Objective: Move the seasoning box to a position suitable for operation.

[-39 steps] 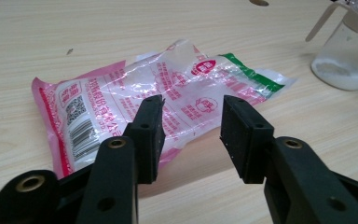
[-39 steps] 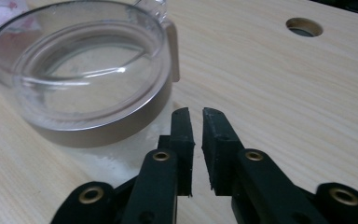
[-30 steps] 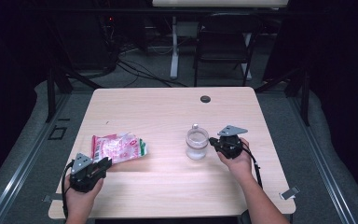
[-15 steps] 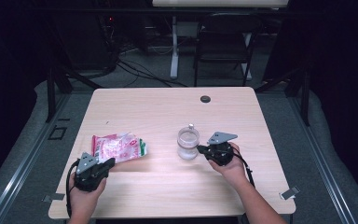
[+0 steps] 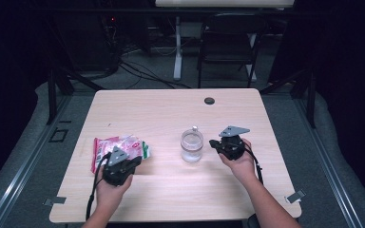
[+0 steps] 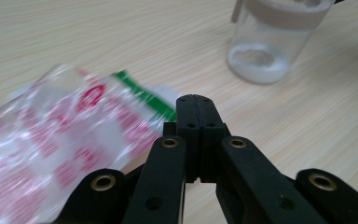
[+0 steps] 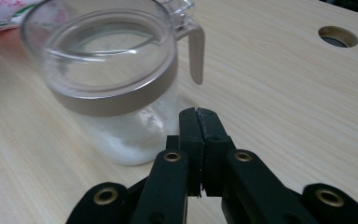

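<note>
A clear glass jar [image 5: 192,145] with a tan rim band holds a little white powder and stands mid-table. A crinkled plastic bag [image 5: 121,148] with red print and a green edge lies to its left. My left gripper [image 5: 135,162] is shut and empty at the bag's near right corner. In the left gripper view its tips [image 6: 196,100] lie just beside the bag [image 6: 51,140], with the jar [image 6: 270,42] farther off. My right gripper [image 5: 213,143] is shut and empty, just right of the jar. Its tips [image 7: 198,114] point at the jar's [image 7: 116,84] lower wall, a small gap away.
The wooden table [image 5: 171,114] has a dark cable hole [image 5: 209,100] near its far edge. A black chair [image 5: 228,47] and cables stand on the floor beyond. Bare wood lies in front of the jar and to the far right.
My left gripper has slid right along the bag's near edge to its right corner. The jar sits slightly farther left than a second ago. The right gripper has barely shifted.
</note>
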